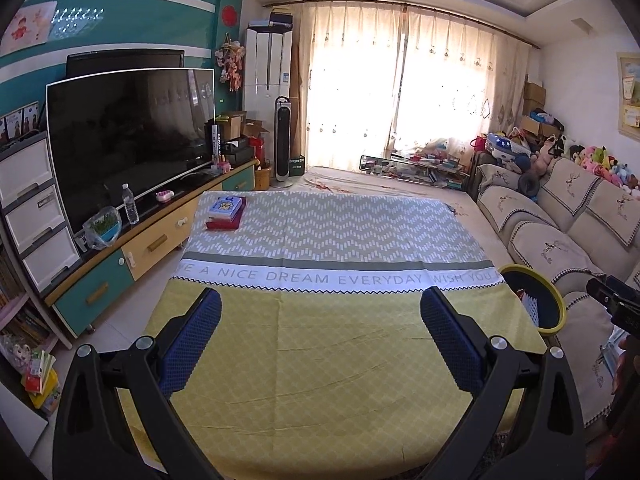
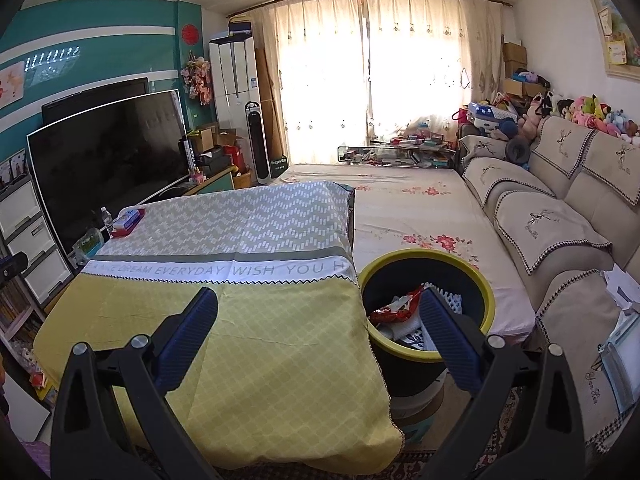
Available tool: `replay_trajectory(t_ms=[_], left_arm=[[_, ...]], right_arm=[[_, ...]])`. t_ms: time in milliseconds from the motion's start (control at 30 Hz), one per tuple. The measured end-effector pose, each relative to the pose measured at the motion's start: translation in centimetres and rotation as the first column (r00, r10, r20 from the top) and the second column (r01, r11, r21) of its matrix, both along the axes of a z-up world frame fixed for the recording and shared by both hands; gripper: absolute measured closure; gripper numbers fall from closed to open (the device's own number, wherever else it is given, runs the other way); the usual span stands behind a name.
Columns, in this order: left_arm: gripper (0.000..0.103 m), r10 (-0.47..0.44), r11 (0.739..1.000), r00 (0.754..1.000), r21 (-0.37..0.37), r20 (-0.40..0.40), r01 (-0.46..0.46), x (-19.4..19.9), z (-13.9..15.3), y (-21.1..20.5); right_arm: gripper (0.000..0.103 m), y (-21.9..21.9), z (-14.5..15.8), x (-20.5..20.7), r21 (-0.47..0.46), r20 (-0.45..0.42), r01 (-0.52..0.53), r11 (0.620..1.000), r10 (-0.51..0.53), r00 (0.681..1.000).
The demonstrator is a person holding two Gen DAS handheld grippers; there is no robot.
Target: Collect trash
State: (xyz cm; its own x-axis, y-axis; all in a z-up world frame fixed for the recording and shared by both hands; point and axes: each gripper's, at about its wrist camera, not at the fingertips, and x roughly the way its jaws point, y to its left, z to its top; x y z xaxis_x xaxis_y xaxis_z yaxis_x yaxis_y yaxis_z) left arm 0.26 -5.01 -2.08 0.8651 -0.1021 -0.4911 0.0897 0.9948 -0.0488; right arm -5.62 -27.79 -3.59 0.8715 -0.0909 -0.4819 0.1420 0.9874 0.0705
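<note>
Nearest to both cameras, the 2 grippers are seen with their blue padded fingers spread wide and nothing between them: the left gripper [image 1: 320, 332] is held over the yellow part of the patterned tablecloth [image 1: 320, 360], and the right gripper [image 2: 318, 330] is held at the right edge of the table, partly above the bin. Just beside that edge, the round black waste bin with the yellow rim [image 2: 490, 304] is placed, probably so that trash can be dropped in without a long reach. Inside it a red crumpled wrapper [image 2: 394, 308] and some white papers [image 2: 404, 326] are seen, so the trash appears to be collected already. No loose trash is visible on the cloth. Farther away, at the left far corner, a small stack of boxes [image 1: 225, 213] is left, likely not trash. Behind the table, the large dark television [image 1: 128, 136] and the beige sofa [image 2: 560, 216] are seen.
</note>
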Motion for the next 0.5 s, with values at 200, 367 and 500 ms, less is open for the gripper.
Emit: replay_trajectory(t_ms=[200, 367, 500], left_arm=[[0.005, -0.019, 1.000, 1.000, 0.001, -0.012, 0.019, 0.29, -0.22, -0.17], [0.005, -0.028, 1.000, 0.999, -0.009, -0.018, 0.028, 0.27, -0.48, -0.07], [0.005, -0.031, 0.999, 0.999, -0.010, -0.017, 0.031, 0.19, -0.48, -0.06]], right_arm=[[0.007, -0.06, 0.02, 0.14, -0.004, 0.003, 0.006, 1.000, -0.006, 1.000], [0.007, 0.17, -0.04, 0.10, -0.005, 0.002, 0.001, 1.000, -0.001, 1.000], [0.007, 0.25, -0.02, 0.15, -0.005, 0.001, -0.002, 1.000, 0.002, 1.000]])
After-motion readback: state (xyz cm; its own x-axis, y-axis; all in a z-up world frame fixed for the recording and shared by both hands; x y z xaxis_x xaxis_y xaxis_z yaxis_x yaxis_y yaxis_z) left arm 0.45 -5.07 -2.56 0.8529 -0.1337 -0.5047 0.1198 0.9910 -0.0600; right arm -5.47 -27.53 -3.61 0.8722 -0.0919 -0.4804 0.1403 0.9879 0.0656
